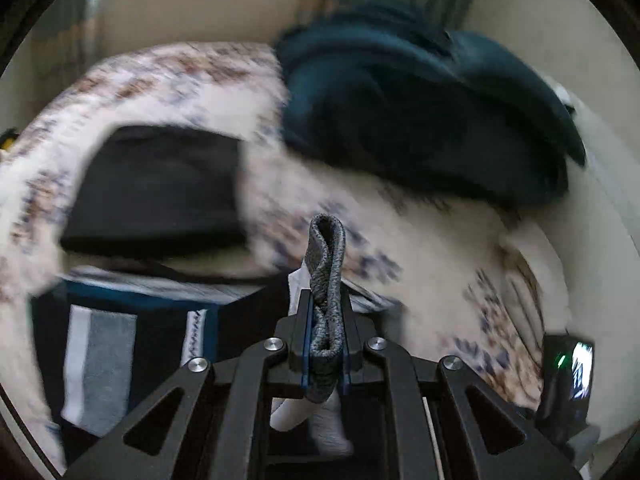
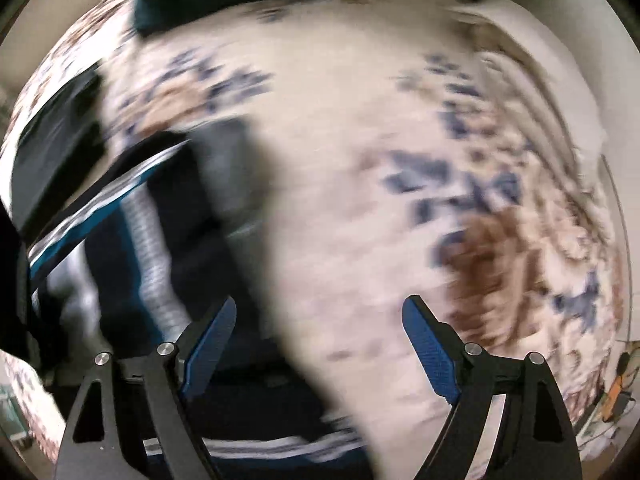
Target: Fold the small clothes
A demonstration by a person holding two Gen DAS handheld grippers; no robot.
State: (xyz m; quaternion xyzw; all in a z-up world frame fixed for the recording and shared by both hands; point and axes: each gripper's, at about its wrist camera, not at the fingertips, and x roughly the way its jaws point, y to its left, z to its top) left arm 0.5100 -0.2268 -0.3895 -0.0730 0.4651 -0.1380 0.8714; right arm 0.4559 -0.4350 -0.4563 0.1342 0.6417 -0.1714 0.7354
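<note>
- Left gripper [image 1: 326, 320] clamped tight on a grey knit sock [image 1: 325, 276]; its cuff loops out past the tips, white part hangs under the jaws.
- Right gripper [image 2: 320, 344] wide open, holding nothing, above the floral bedspread [image 2: 360, 200].
- Striped garments [image 1: 104, 356] lie lower left, black folded piece [image 1: 160, 188] beyond, teal blanket [image 1: 420, 112] behind; blur, so possibly more socks.
- Step: likely carrying the sock to fold or pair it. Next: right gripper takes the free end.
</note>
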